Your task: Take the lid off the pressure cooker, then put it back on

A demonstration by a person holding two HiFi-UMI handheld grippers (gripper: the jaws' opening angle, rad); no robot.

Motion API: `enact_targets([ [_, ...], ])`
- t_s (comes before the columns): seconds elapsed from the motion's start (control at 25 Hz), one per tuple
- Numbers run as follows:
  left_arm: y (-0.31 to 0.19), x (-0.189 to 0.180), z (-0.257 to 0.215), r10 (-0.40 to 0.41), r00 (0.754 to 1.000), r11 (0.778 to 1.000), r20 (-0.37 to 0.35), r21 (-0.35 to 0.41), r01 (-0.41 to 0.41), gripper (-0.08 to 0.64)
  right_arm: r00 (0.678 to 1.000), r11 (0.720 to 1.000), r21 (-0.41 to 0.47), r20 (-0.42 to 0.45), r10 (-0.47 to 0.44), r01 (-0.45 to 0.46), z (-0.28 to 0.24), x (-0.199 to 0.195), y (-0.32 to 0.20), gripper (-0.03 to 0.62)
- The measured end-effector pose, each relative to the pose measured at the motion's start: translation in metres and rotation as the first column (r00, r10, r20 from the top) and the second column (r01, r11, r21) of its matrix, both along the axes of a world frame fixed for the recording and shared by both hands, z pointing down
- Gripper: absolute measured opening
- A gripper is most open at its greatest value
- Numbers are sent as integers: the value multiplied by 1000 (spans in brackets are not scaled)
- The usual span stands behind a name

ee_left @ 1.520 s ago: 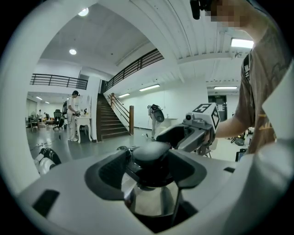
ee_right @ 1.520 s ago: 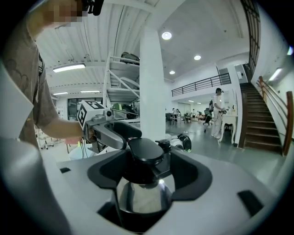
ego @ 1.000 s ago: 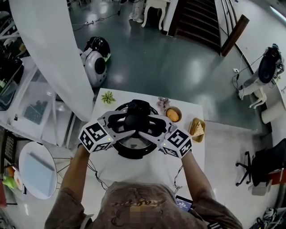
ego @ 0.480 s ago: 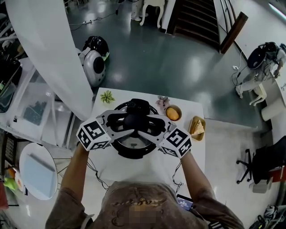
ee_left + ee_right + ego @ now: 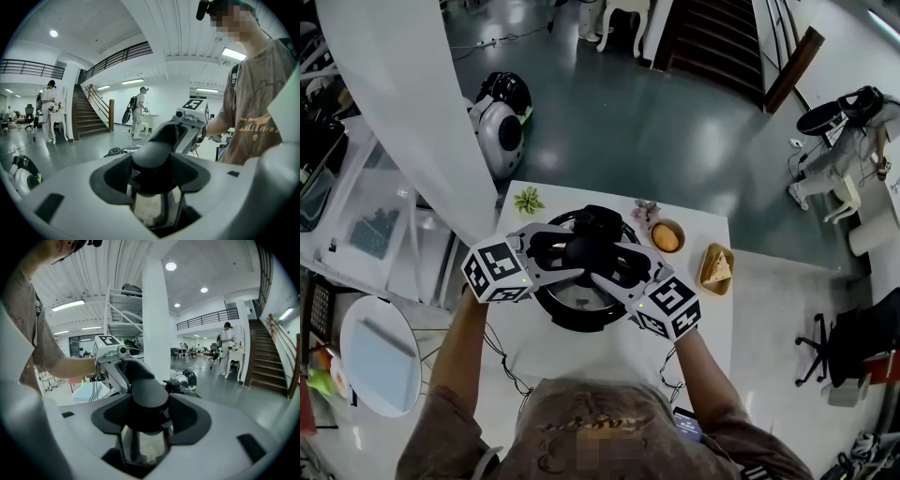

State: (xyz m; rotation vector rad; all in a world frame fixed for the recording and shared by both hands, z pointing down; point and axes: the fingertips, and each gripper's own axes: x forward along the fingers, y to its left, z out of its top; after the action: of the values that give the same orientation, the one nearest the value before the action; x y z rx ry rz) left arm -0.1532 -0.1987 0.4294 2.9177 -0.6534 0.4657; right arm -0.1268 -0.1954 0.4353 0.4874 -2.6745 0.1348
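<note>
While pressing from opposite sides, grips the black knob (image 5: 583, 249) of the lid (image 5: 577, 298) with left tool (image 5: 565, 253) and right tool (image 5: 607, 265), both fairly wide, after just closing the left jaws onto it. Leaves it seated on the pressure cooker (image 5: 581, 324), on the tabletop (image 5: 581, 364), between a small green plant (image 5: 527, 201) and a bowl (image 5: 666, 239).

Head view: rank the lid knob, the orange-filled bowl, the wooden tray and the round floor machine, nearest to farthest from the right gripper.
From the right gripper:
1. lid knob, between its jaws.
2. bowl, a little to the right.
3. wooden tray, farther right.
4. round floor machine, far upper left.
</note>
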Motion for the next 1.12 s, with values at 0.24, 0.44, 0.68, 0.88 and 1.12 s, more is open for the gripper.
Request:
enact_targets([
  [0.24, -1, 3, -2, 103, 995, 995, -2, -2, -103, 265, 995, 995, -8, 3, 100, -100, -2, 2, 2, 250],
  [0.44, -2, 5, -2, 194, 981, 981, -4, -6, -194, 265, 982, 982, -15, 6, 189, -189, -3, 4, 4, 252],
  [0.68, -3, 9, -3, 298, 955, 955, -6, -7, -298, 265, 955, 954, -32, 4, 298, -298, -3, 7, 6, 252],
  [0.88, -4, 4, -2, 364, 931, 931, -6, 0, -364, 265, 929, 929, -41, 4, 369, -369, -2, 2, 6, 252],
  [1.12, -4, 6, -1, 415, 910, 910, -11, -8, -415, 264, 903, 902, -41, 3, 430, -429, -1, 2, 6, 252],
])
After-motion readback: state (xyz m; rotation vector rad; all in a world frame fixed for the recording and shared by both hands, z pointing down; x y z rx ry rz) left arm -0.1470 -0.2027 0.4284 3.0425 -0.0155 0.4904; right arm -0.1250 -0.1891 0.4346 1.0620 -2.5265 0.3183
